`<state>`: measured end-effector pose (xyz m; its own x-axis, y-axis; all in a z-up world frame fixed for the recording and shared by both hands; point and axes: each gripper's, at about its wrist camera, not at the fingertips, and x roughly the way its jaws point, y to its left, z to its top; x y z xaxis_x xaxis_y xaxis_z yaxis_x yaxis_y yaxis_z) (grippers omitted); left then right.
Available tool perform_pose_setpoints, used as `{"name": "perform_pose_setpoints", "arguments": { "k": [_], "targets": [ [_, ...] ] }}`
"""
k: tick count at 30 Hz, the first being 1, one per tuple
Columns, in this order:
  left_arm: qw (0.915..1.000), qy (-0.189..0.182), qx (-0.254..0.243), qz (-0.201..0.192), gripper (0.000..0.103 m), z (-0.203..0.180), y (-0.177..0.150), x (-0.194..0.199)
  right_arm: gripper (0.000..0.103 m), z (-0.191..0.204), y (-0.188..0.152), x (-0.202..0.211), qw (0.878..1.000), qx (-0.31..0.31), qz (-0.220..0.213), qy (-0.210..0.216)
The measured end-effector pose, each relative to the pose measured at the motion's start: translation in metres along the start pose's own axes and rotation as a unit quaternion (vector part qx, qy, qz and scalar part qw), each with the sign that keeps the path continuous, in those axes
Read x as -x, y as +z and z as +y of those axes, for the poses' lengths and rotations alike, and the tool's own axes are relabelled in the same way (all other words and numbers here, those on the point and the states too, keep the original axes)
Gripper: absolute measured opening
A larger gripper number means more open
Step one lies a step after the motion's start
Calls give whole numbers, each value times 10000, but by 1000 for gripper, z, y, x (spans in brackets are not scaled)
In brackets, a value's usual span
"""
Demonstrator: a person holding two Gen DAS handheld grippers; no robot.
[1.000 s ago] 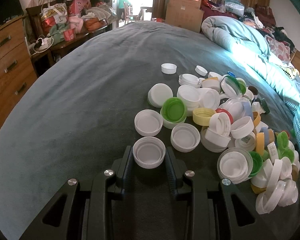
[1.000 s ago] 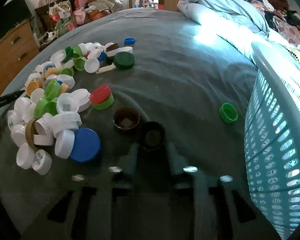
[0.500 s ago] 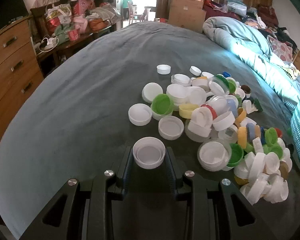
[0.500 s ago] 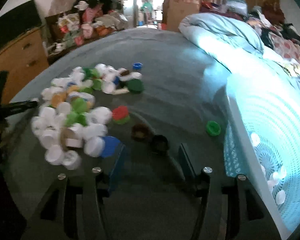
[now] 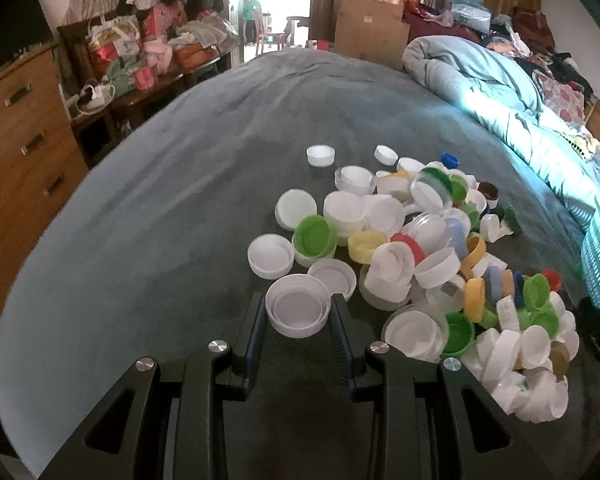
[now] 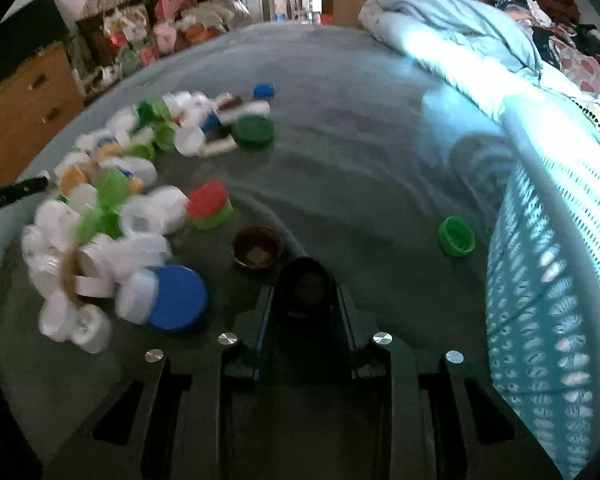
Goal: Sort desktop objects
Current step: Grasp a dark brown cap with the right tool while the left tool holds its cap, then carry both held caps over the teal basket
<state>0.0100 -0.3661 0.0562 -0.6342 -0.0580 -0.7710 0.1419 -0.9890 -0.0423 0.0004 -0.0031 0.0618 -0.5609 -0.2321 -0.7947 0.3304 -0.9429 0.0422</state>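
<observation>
My left gripper [image 5: 299,312] pinches a white cap [image 5: 298,310], its jaws tight on the rim; my right gripper [image 6: 305,292] clamps a black cap [image 6: 306,285]. No readable writing. Pile of caps [image 5: 440,248] at two o'clock; bare bed [image 5: 160,216] at ten; mesh basket [image 6: 548,300] at three.

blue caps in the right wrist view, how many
3: a large blue cap beside the white ones, a small one at the pile's far end, one half buried; others may be hidden.

Open bedspread [image 5: 172,208] is left of the cap pile [image 5: 440,248]; its right is bounded by the basket [image 6: 548,280].
</observation>
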Motion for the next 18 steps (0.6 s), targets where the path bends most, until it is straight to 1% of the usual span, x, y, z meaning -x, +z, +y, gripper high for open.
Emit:
{"name": "perform_pose_setpoints", "arguments": {
  "k": [3, 6, 8, 11, 14, 18],
  "targets": [
    [9999, 35, -97, -114, 33, -12, 6, 25, 26, 9, 4, 37, 9992, -142, -341, 128],
    [9984, 24, -441, -352, 33, -42, 13, 62, 26, 23, 9, 75, 9968, -213, -736, 224],
    [9961, -31, -709, -525, 33, -67, 18, 86, 26, 30, 14, 94, 9949, -283, -907, 344],
    [9911, -144, -1082, -760, 33, -103, 26, 115, 26, 44, 22, 118, 9928, -193, -1101, 425],
    [9864, -231, -1349, -906, 33, -132, 32, 133, 26, 54, 32, 137, 9908, -76, -1287, 418],
    [9831, -245, -1550, -938, 33, -160, 38, 142, 26, 57, 42, 156, 9879, -37, -1504, 376]
  ]
}}
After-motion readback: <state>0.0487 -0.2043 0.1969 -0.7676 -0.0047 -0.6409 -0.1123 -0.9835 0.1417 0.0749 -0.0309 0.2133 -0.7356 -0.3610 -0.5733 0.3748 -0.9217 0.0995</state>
